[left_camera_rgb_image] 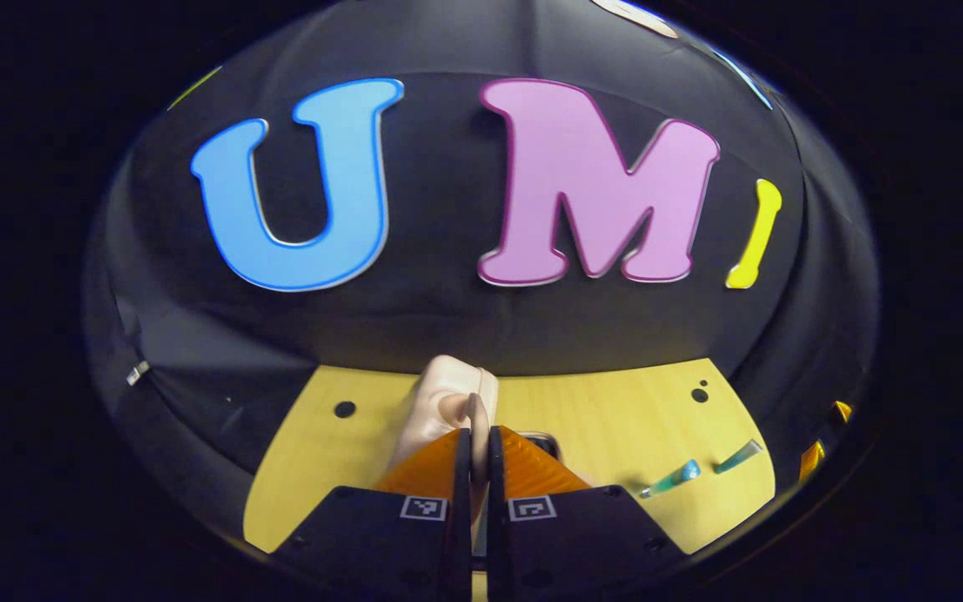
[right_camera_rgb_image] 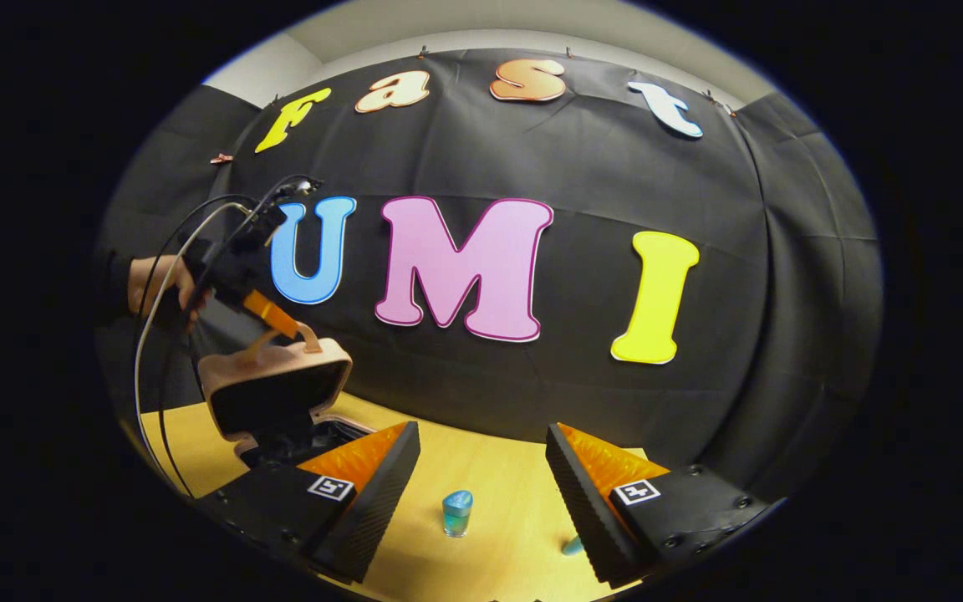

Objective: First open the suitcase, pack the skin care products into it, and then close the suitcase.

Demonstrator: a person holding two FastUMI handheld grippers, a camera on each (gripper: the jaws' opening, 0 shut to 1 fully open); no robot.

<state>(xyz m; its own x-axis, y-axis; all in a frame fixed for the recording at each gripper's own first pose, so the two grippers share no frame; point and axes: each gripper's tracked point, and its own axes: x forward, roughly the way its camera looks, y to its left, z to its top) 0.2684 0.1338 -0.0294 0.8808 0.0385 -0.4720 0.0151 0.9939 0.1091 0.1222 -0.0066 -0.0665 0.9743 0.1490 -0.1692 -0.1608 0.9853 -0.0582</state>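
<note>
Suitcase half-open at the counter's left end, lid up by its handle, my left tongs clamped on it; right tongs apart, holding nothing, over the blue bottle; packing and closing not yet done.

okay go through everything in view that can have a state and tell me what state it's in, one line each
suitcase: partly open, lid raised by its handle.
suitcase handle: pinched between the left gripper's fingers.
left gripper: shut on the suitcase handle.
right gripper: open, holding nothing.
blue bottle: on the table between the right gripper's fingers, untouched, not yet packed.
second blue bottle: lying on the table, not yet packed.
</note>
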